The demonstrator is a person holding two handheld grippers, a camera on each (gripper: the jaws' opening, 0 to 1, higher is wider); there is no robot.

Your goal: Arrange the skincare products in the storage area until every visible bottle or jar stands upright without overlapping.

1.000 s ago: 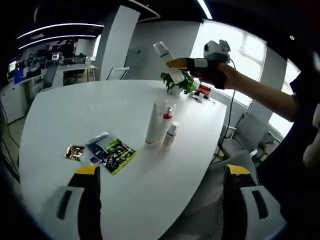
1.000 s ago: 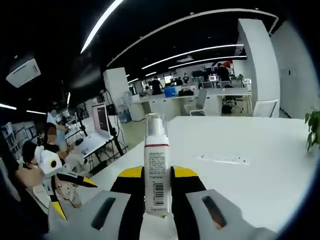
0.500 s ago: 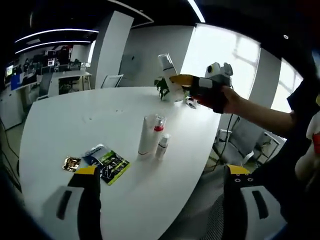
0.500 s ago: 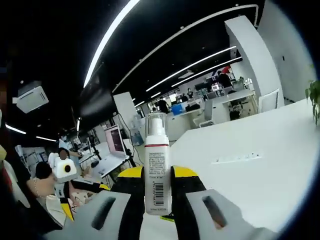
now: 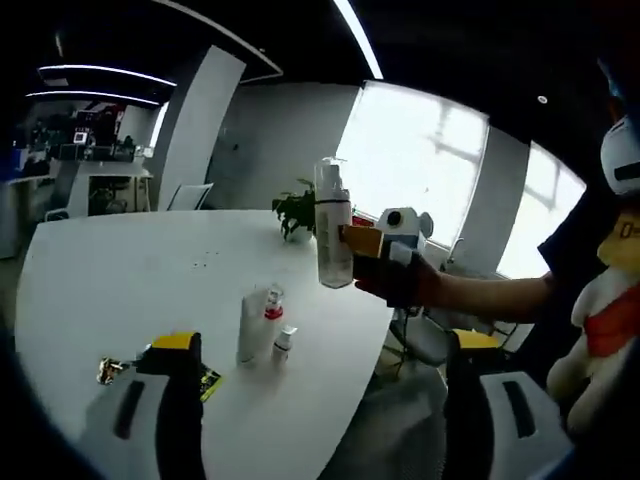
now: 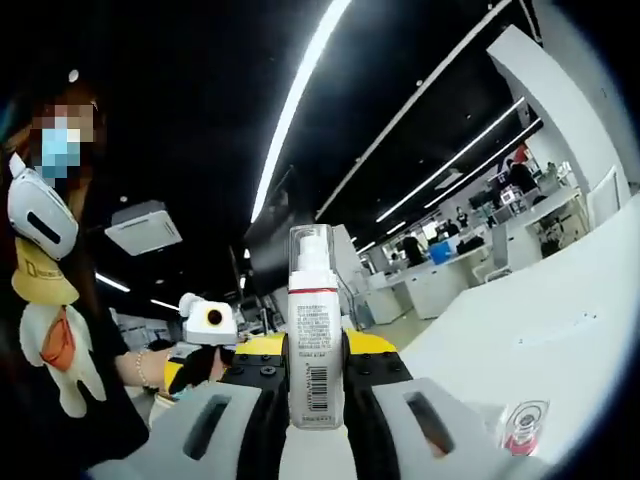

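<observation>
Skincare bottles are the business here, and one of them, a white pump bottle point(image 6: 313, 340) with a clear cap and a red band under it, is up in the air, pinched upright between the jaws of the right claw point(image 6: 314, 372). In the left gripper view the same bottle point(image 5: 332, 225) hangs well above the white counter point(image 5: 120, 290), off its near right edge, carried by the right claw point(image 5: 365, 250) with a gloved hand behind it. Down on the counter two more products stand close together: a taller white tube point(image 5: 251, 328) with a red-collared clear cap just beside it, and a small white bottle point(image 5: 284, 343) next to that (whether the tube and its neighbour touch is too small to tell). Some flat sachets point(image 5: 112, 371) lie near the counter's near edge, partly hidden by the left jaw, and a potted plant point(image 5: 297, 214) sits at the far side. The left claw point(image 5: 325, 420) is spread wide with nothing between its jaws, held low in front of the counter. As I judge it, the step in hand is the carry: the bottle is lifted but not yet placed. The next move calls for bringing it down over a bare patch of counter beside the standing pair, keeping it vertical, setting its base flat with a gap from the others, then releasing without tipping it.
</observation>
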